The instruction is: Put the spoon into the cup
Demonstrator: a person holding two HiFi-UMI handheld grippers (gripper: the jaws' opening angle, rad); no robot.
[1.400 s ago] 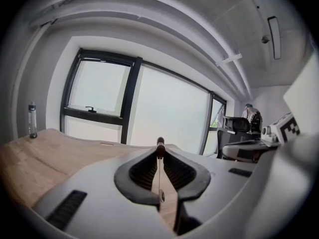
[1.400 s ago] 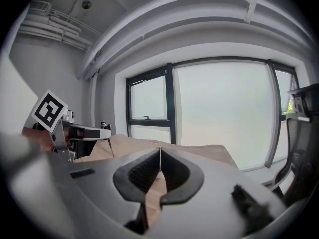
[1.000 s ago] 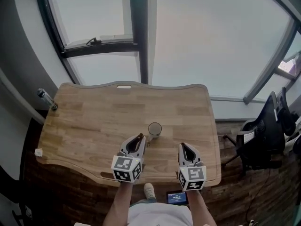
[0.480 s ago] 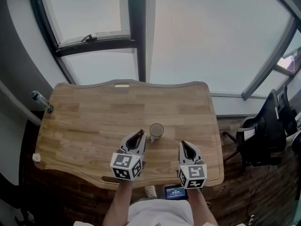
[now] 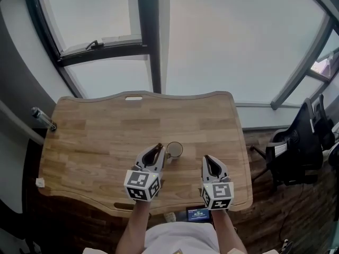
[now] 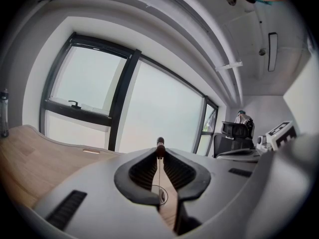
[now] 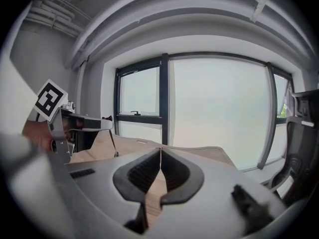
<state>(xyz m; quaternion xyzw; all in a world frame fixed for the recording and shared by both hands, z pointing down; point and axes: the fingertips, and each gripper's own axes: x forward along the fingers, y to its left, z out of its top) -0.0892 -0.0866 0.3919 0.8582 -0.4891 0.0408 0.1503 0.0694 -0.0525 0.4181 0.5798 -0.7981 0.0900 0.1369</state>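
The spoon [image 6: 159, 147] hangs by its brown end, pinched in the left hand-held gripper [image 5: 154, 153], just beside the cup [image 5: 175, 150] on the bench [image 5: 95, 136]. Both forearms reach forward side by side. The right hand-held gripper [image 5: 207, 163] hovers with its jaws pressed together, empty.

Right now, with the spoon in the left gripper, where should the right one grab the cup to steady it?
I'd pinch the cup by its right-hand wall, coming from the right gripper's side. It stands upright, and the left gripper with the spoon crowds its left. Open the shut jaws first.
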